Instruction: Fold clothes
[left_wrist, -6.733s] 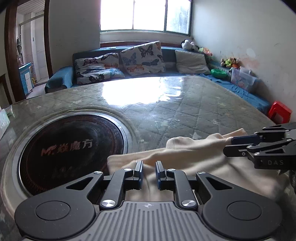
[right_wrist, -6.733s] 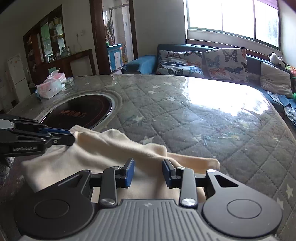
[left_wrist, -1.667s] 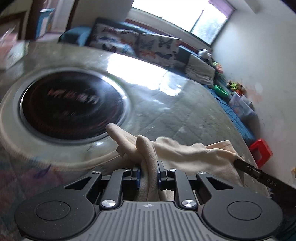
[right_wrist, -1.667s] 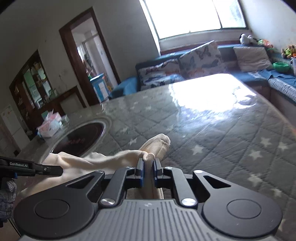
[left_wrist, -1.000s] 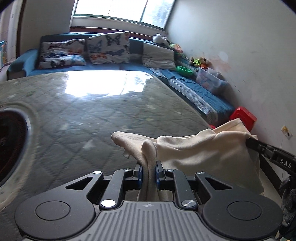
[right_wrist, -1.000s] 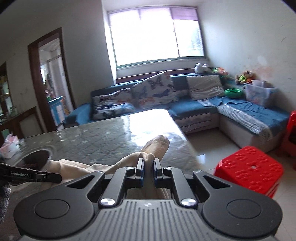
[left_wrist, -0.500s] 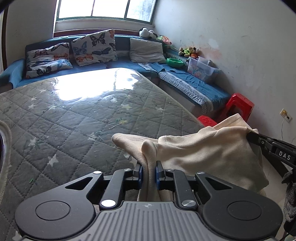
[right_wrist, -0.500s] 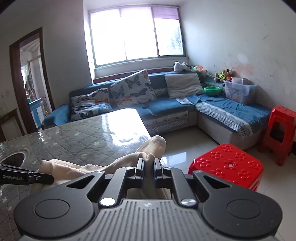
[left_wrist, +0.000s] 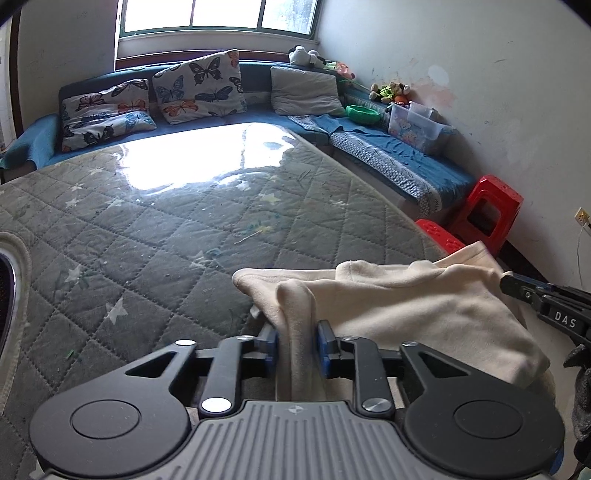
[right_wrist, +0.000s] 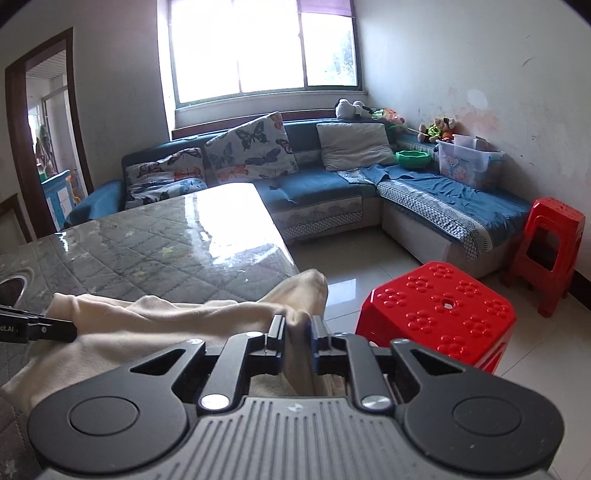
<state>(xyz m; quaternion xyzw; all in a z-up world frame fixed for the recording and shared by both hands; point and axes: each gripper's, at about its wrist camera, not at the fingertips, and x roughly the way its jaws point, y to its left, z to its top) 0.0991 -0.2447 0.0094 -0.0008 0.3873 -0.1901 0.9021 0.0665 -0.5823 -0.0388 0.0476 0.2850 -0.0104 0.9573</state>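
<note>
The left gripper (left_wrist: 297, 341) is clenched on a bunched corner of the cream garment (left_wrist: 406, 314), and the right gripper (right_wrist: 297, 332) pinches another corner. The cloth hangs slack between them at the bench (left_wrist: 166, 229) edge, partly over the floor beside a red stool (right_wrist: 439, 314). It looks soft, light and floppy, so corners or hems seem the surest hold

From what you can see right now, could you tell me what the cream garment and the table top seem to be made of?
The cream garment looks like soft matte fleece or brushed knit: fuzzy nap and thick rounded folds.

The table top seems to be grey quilted fabric with stars under a glossy clear sheet, glass or plastic: it mirrors the window.
</note>
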